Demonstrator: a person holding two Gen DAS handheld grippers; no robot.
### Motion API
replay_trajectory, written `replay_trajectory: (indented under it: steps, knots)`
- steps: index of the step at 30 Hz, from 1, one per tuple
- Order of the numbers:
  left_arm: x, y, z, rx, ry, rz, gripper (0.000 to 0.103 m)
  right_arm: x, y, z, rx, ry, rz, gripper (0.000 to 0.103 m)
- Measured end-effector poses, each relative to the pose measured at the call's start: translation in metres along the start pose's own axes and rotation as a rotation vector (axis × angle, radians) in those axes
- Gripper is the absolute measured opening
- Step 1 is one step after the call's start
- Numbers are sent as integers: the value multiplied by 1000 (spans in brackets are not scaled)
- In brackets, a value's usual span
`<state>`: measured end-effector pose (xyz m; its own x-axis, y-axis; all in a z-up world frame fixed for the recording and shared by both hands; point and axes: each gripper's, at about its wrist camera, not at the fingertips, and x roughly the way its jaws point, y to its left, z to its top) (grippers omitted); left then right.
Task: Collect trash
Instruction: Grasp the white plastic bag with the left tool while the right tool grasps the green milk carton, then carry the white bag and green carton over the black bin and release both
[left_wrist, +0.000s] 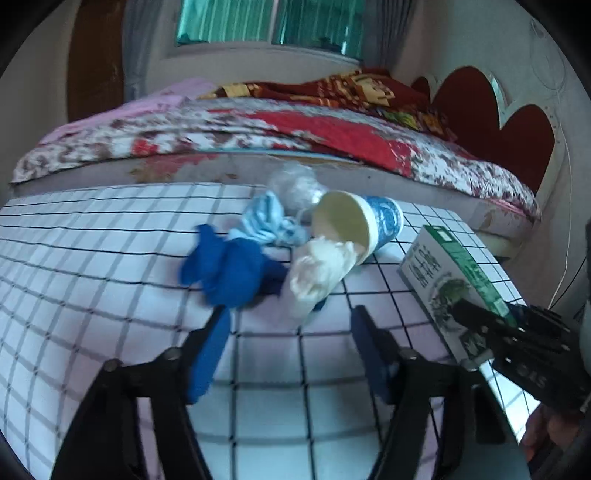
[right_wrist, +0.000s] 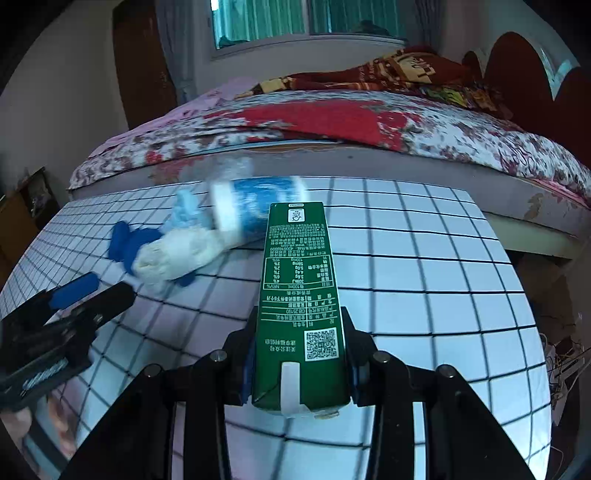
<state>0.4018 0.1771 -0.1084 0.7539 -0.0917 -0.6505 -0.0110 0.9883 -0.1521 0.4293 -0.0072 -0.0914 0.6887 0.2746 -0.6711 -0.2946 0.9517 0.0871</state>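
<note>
A pile of trash lies on the checked tablecloth (left_wrist: 92, 266): a tipped blue-and-white paper cup (left_wrist: 356, 223), a white crumpled wad (left_wrist: 319, 271), a dark blue crumpled piece (left_wrist: 229, 271), a light blue piece (left_wrist: 264, 219) and clear plastic (left_wrist: 293, 182). My left gripper (left_wrist: 291, 325) is open just in front of the pile, empty. My right gripper (right_wrist: 299, 332) is shut on a green milk carton (right_wrist: 299, 295), held above the table; the carton also shows in the left wrist view (left_wrist: 448, 280). The left gripper appears at the left of the right wrist view (right_wrist: 79, 295).
A bed with a red floral quilt (left_wrist: 295, 133) stands right behind the table. A heart-shaped red headboard (left_wrist: 498, 110) is at the right. A window (left_wrist: 266, 22) is at the back. The table's right edge (right_wrist: 517, 280) drops to the floor.
</note>
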Motion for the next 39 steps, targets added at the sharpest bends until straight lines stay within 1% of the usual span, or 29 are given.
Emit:
replay_trajectory:
  steps: [1,3,6,8,9,10,11,12,13,15,17,21,25,28,39]
  knots:
    - [6,-1,2,1,15,-9,55,1,-5,1,10,3,3,39]
    - [13,-4,7,0,30,-20,49,1,-9,1,16,-1,3,39]
    - [19,-13,14,30,34,-16,48,2,-14,3,28,-1,13,39]
    - [26,-19,18,53,56,-11,43,3,-16,4,34,1,18,39]
    - [31,-21,18,64,73,-7,37,3,-17,5,38,2,21,39]
    - [35,-22,18,69,89,-1,26,3,-19,5,41,4,23,39]
    - [36,-23,17,68,98,1,22,2,-20,5,43,5,26,39]
    - [33,-22,16,62,93,1,17,0,-21,5,41,4,31,39]
    - [30,-22,16,58,88,0,14,-3,-21,4,34,-2,26,39]
    - [16,-22,12,49,60,-9,13,-11,-23,1,27,-15,12,39]
    - [-1,-25,7,62,28,-10,13,-19,-27,-2,29,-28,4,39]
    - [-30,-30,-3,65,-5,-7,13,-31,-33,-8,33,-34,-14,39]
    - [-47,-30,-11,51,-5,13,13,-47,-37,-16,35,-35,-14,39]
    - [-59,-34,-18,65,-1,35,13,-62,-36,-20,29,-44,-7,39]
    - [-115,-52,-46,92,-26,86,13,-121,-14,-46,-40,-96,44,39]
